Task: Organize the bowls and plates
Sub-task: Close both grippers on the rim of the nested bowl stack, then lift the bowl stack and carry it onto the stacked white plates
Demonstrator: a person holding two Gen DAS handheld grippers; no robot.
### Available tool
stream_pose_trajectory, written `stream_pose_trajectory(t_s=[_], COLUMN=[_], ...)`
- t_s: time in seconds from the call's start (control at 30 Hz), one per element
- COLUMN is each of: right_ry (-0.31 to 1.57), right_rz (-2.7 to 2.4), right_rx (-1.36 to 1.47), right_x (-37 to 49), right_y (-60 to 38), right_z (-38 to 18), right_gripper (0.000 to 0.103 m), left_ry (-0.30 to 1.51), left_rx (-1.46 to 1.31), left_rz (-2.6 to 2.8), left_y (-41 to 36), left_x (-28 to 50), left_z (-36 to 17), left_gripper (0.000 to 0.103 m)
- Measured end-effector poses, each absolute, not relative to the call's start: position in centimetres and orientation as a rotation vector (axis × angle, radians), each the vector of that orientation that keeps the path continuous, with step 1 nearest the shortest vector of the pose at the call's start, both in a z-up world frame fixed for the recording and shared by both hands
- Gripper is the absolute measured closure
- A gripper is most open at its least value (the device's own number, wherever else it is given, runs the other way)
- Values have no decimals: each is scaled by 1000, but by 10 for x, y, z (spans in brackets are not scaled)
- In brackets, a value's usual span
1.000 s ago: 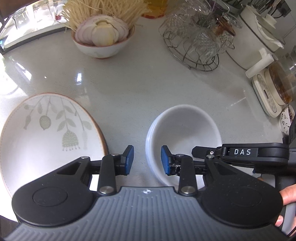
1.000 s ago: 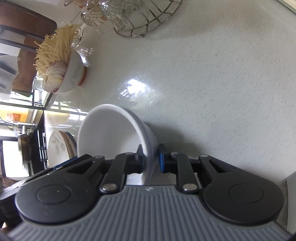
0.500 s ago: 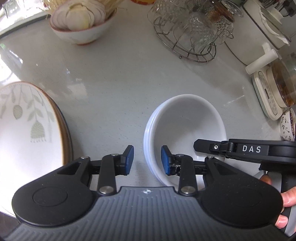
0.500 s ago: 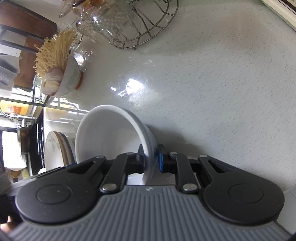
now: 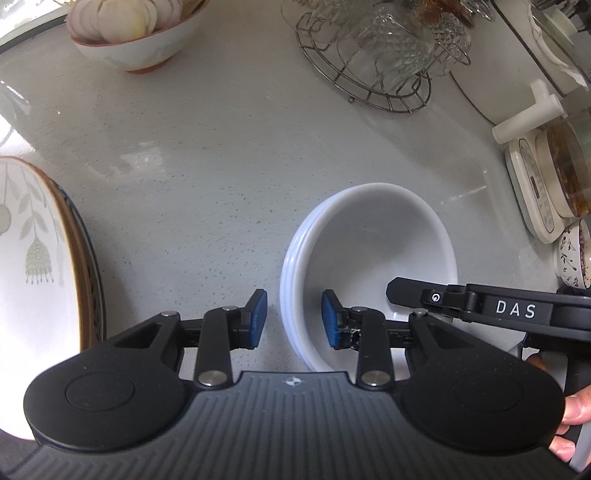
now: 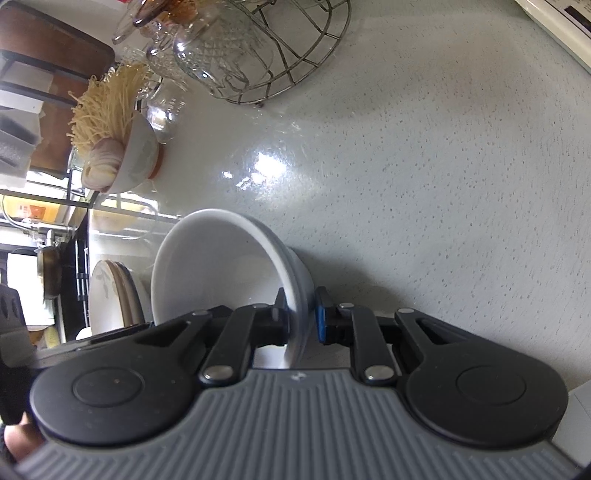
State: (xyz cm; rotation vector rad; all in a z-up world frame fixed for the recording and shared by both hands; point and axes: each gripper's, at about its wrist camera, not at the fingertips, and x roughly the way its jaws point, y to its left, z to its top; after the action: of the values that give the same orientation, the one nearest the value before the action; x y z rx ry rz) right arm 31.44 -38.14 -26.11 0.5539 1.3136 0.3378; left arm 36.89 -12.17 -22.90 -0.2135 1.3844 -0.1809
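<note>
Nested white bowls sit on the pale speckled counter, a little right of centre in the left wrist view. My left gripper is open and straddles their near-left rim, one blue pad outside and one inside, not pressing. My right gripper is shut on the rim of the white bowls. Its black arm marked DAS reaches into the bowls from the right. A stack of leaf-patterned plates lies at the left edge, and those plates also show beyond the bowls in the right wrist view.
A bowl of onion and dry noodles stands at the back left. A wire rack of glass cups is at the back centre. A white appliance, a kitchen scale and a small patterned cup line the right side.
The left gripper has moved right and lower, so the plates have slid toward the left edge and the bowls look larger. The right gripper has kept its hold on the bowl rim.
</note>
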Motion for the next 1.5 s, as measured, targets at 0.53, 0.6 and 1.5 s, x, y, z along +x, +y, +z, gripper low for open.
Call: stream_pose_trajectory(t_s=[0.53, 0.6, 1.5], right_ry=[1307, 1306, 1161], right_rz=[306, 310, 341], right_rx=[543, 540, 483], right_x=[311, 311, 307], right_y=[-379, -377, -310], right_z=[-257, -254, -171], right_gripper=[86, 86, 85], left_ry=[1399, 1388, 1187], left_rx=[-275, -277, -432], left_rz=[-229, -231, -243], left_y=[-118, -116, -27], left_x=[366, 365, 353], left_z=[-235, -232, -154], left_gripper=[71, 71, 71])
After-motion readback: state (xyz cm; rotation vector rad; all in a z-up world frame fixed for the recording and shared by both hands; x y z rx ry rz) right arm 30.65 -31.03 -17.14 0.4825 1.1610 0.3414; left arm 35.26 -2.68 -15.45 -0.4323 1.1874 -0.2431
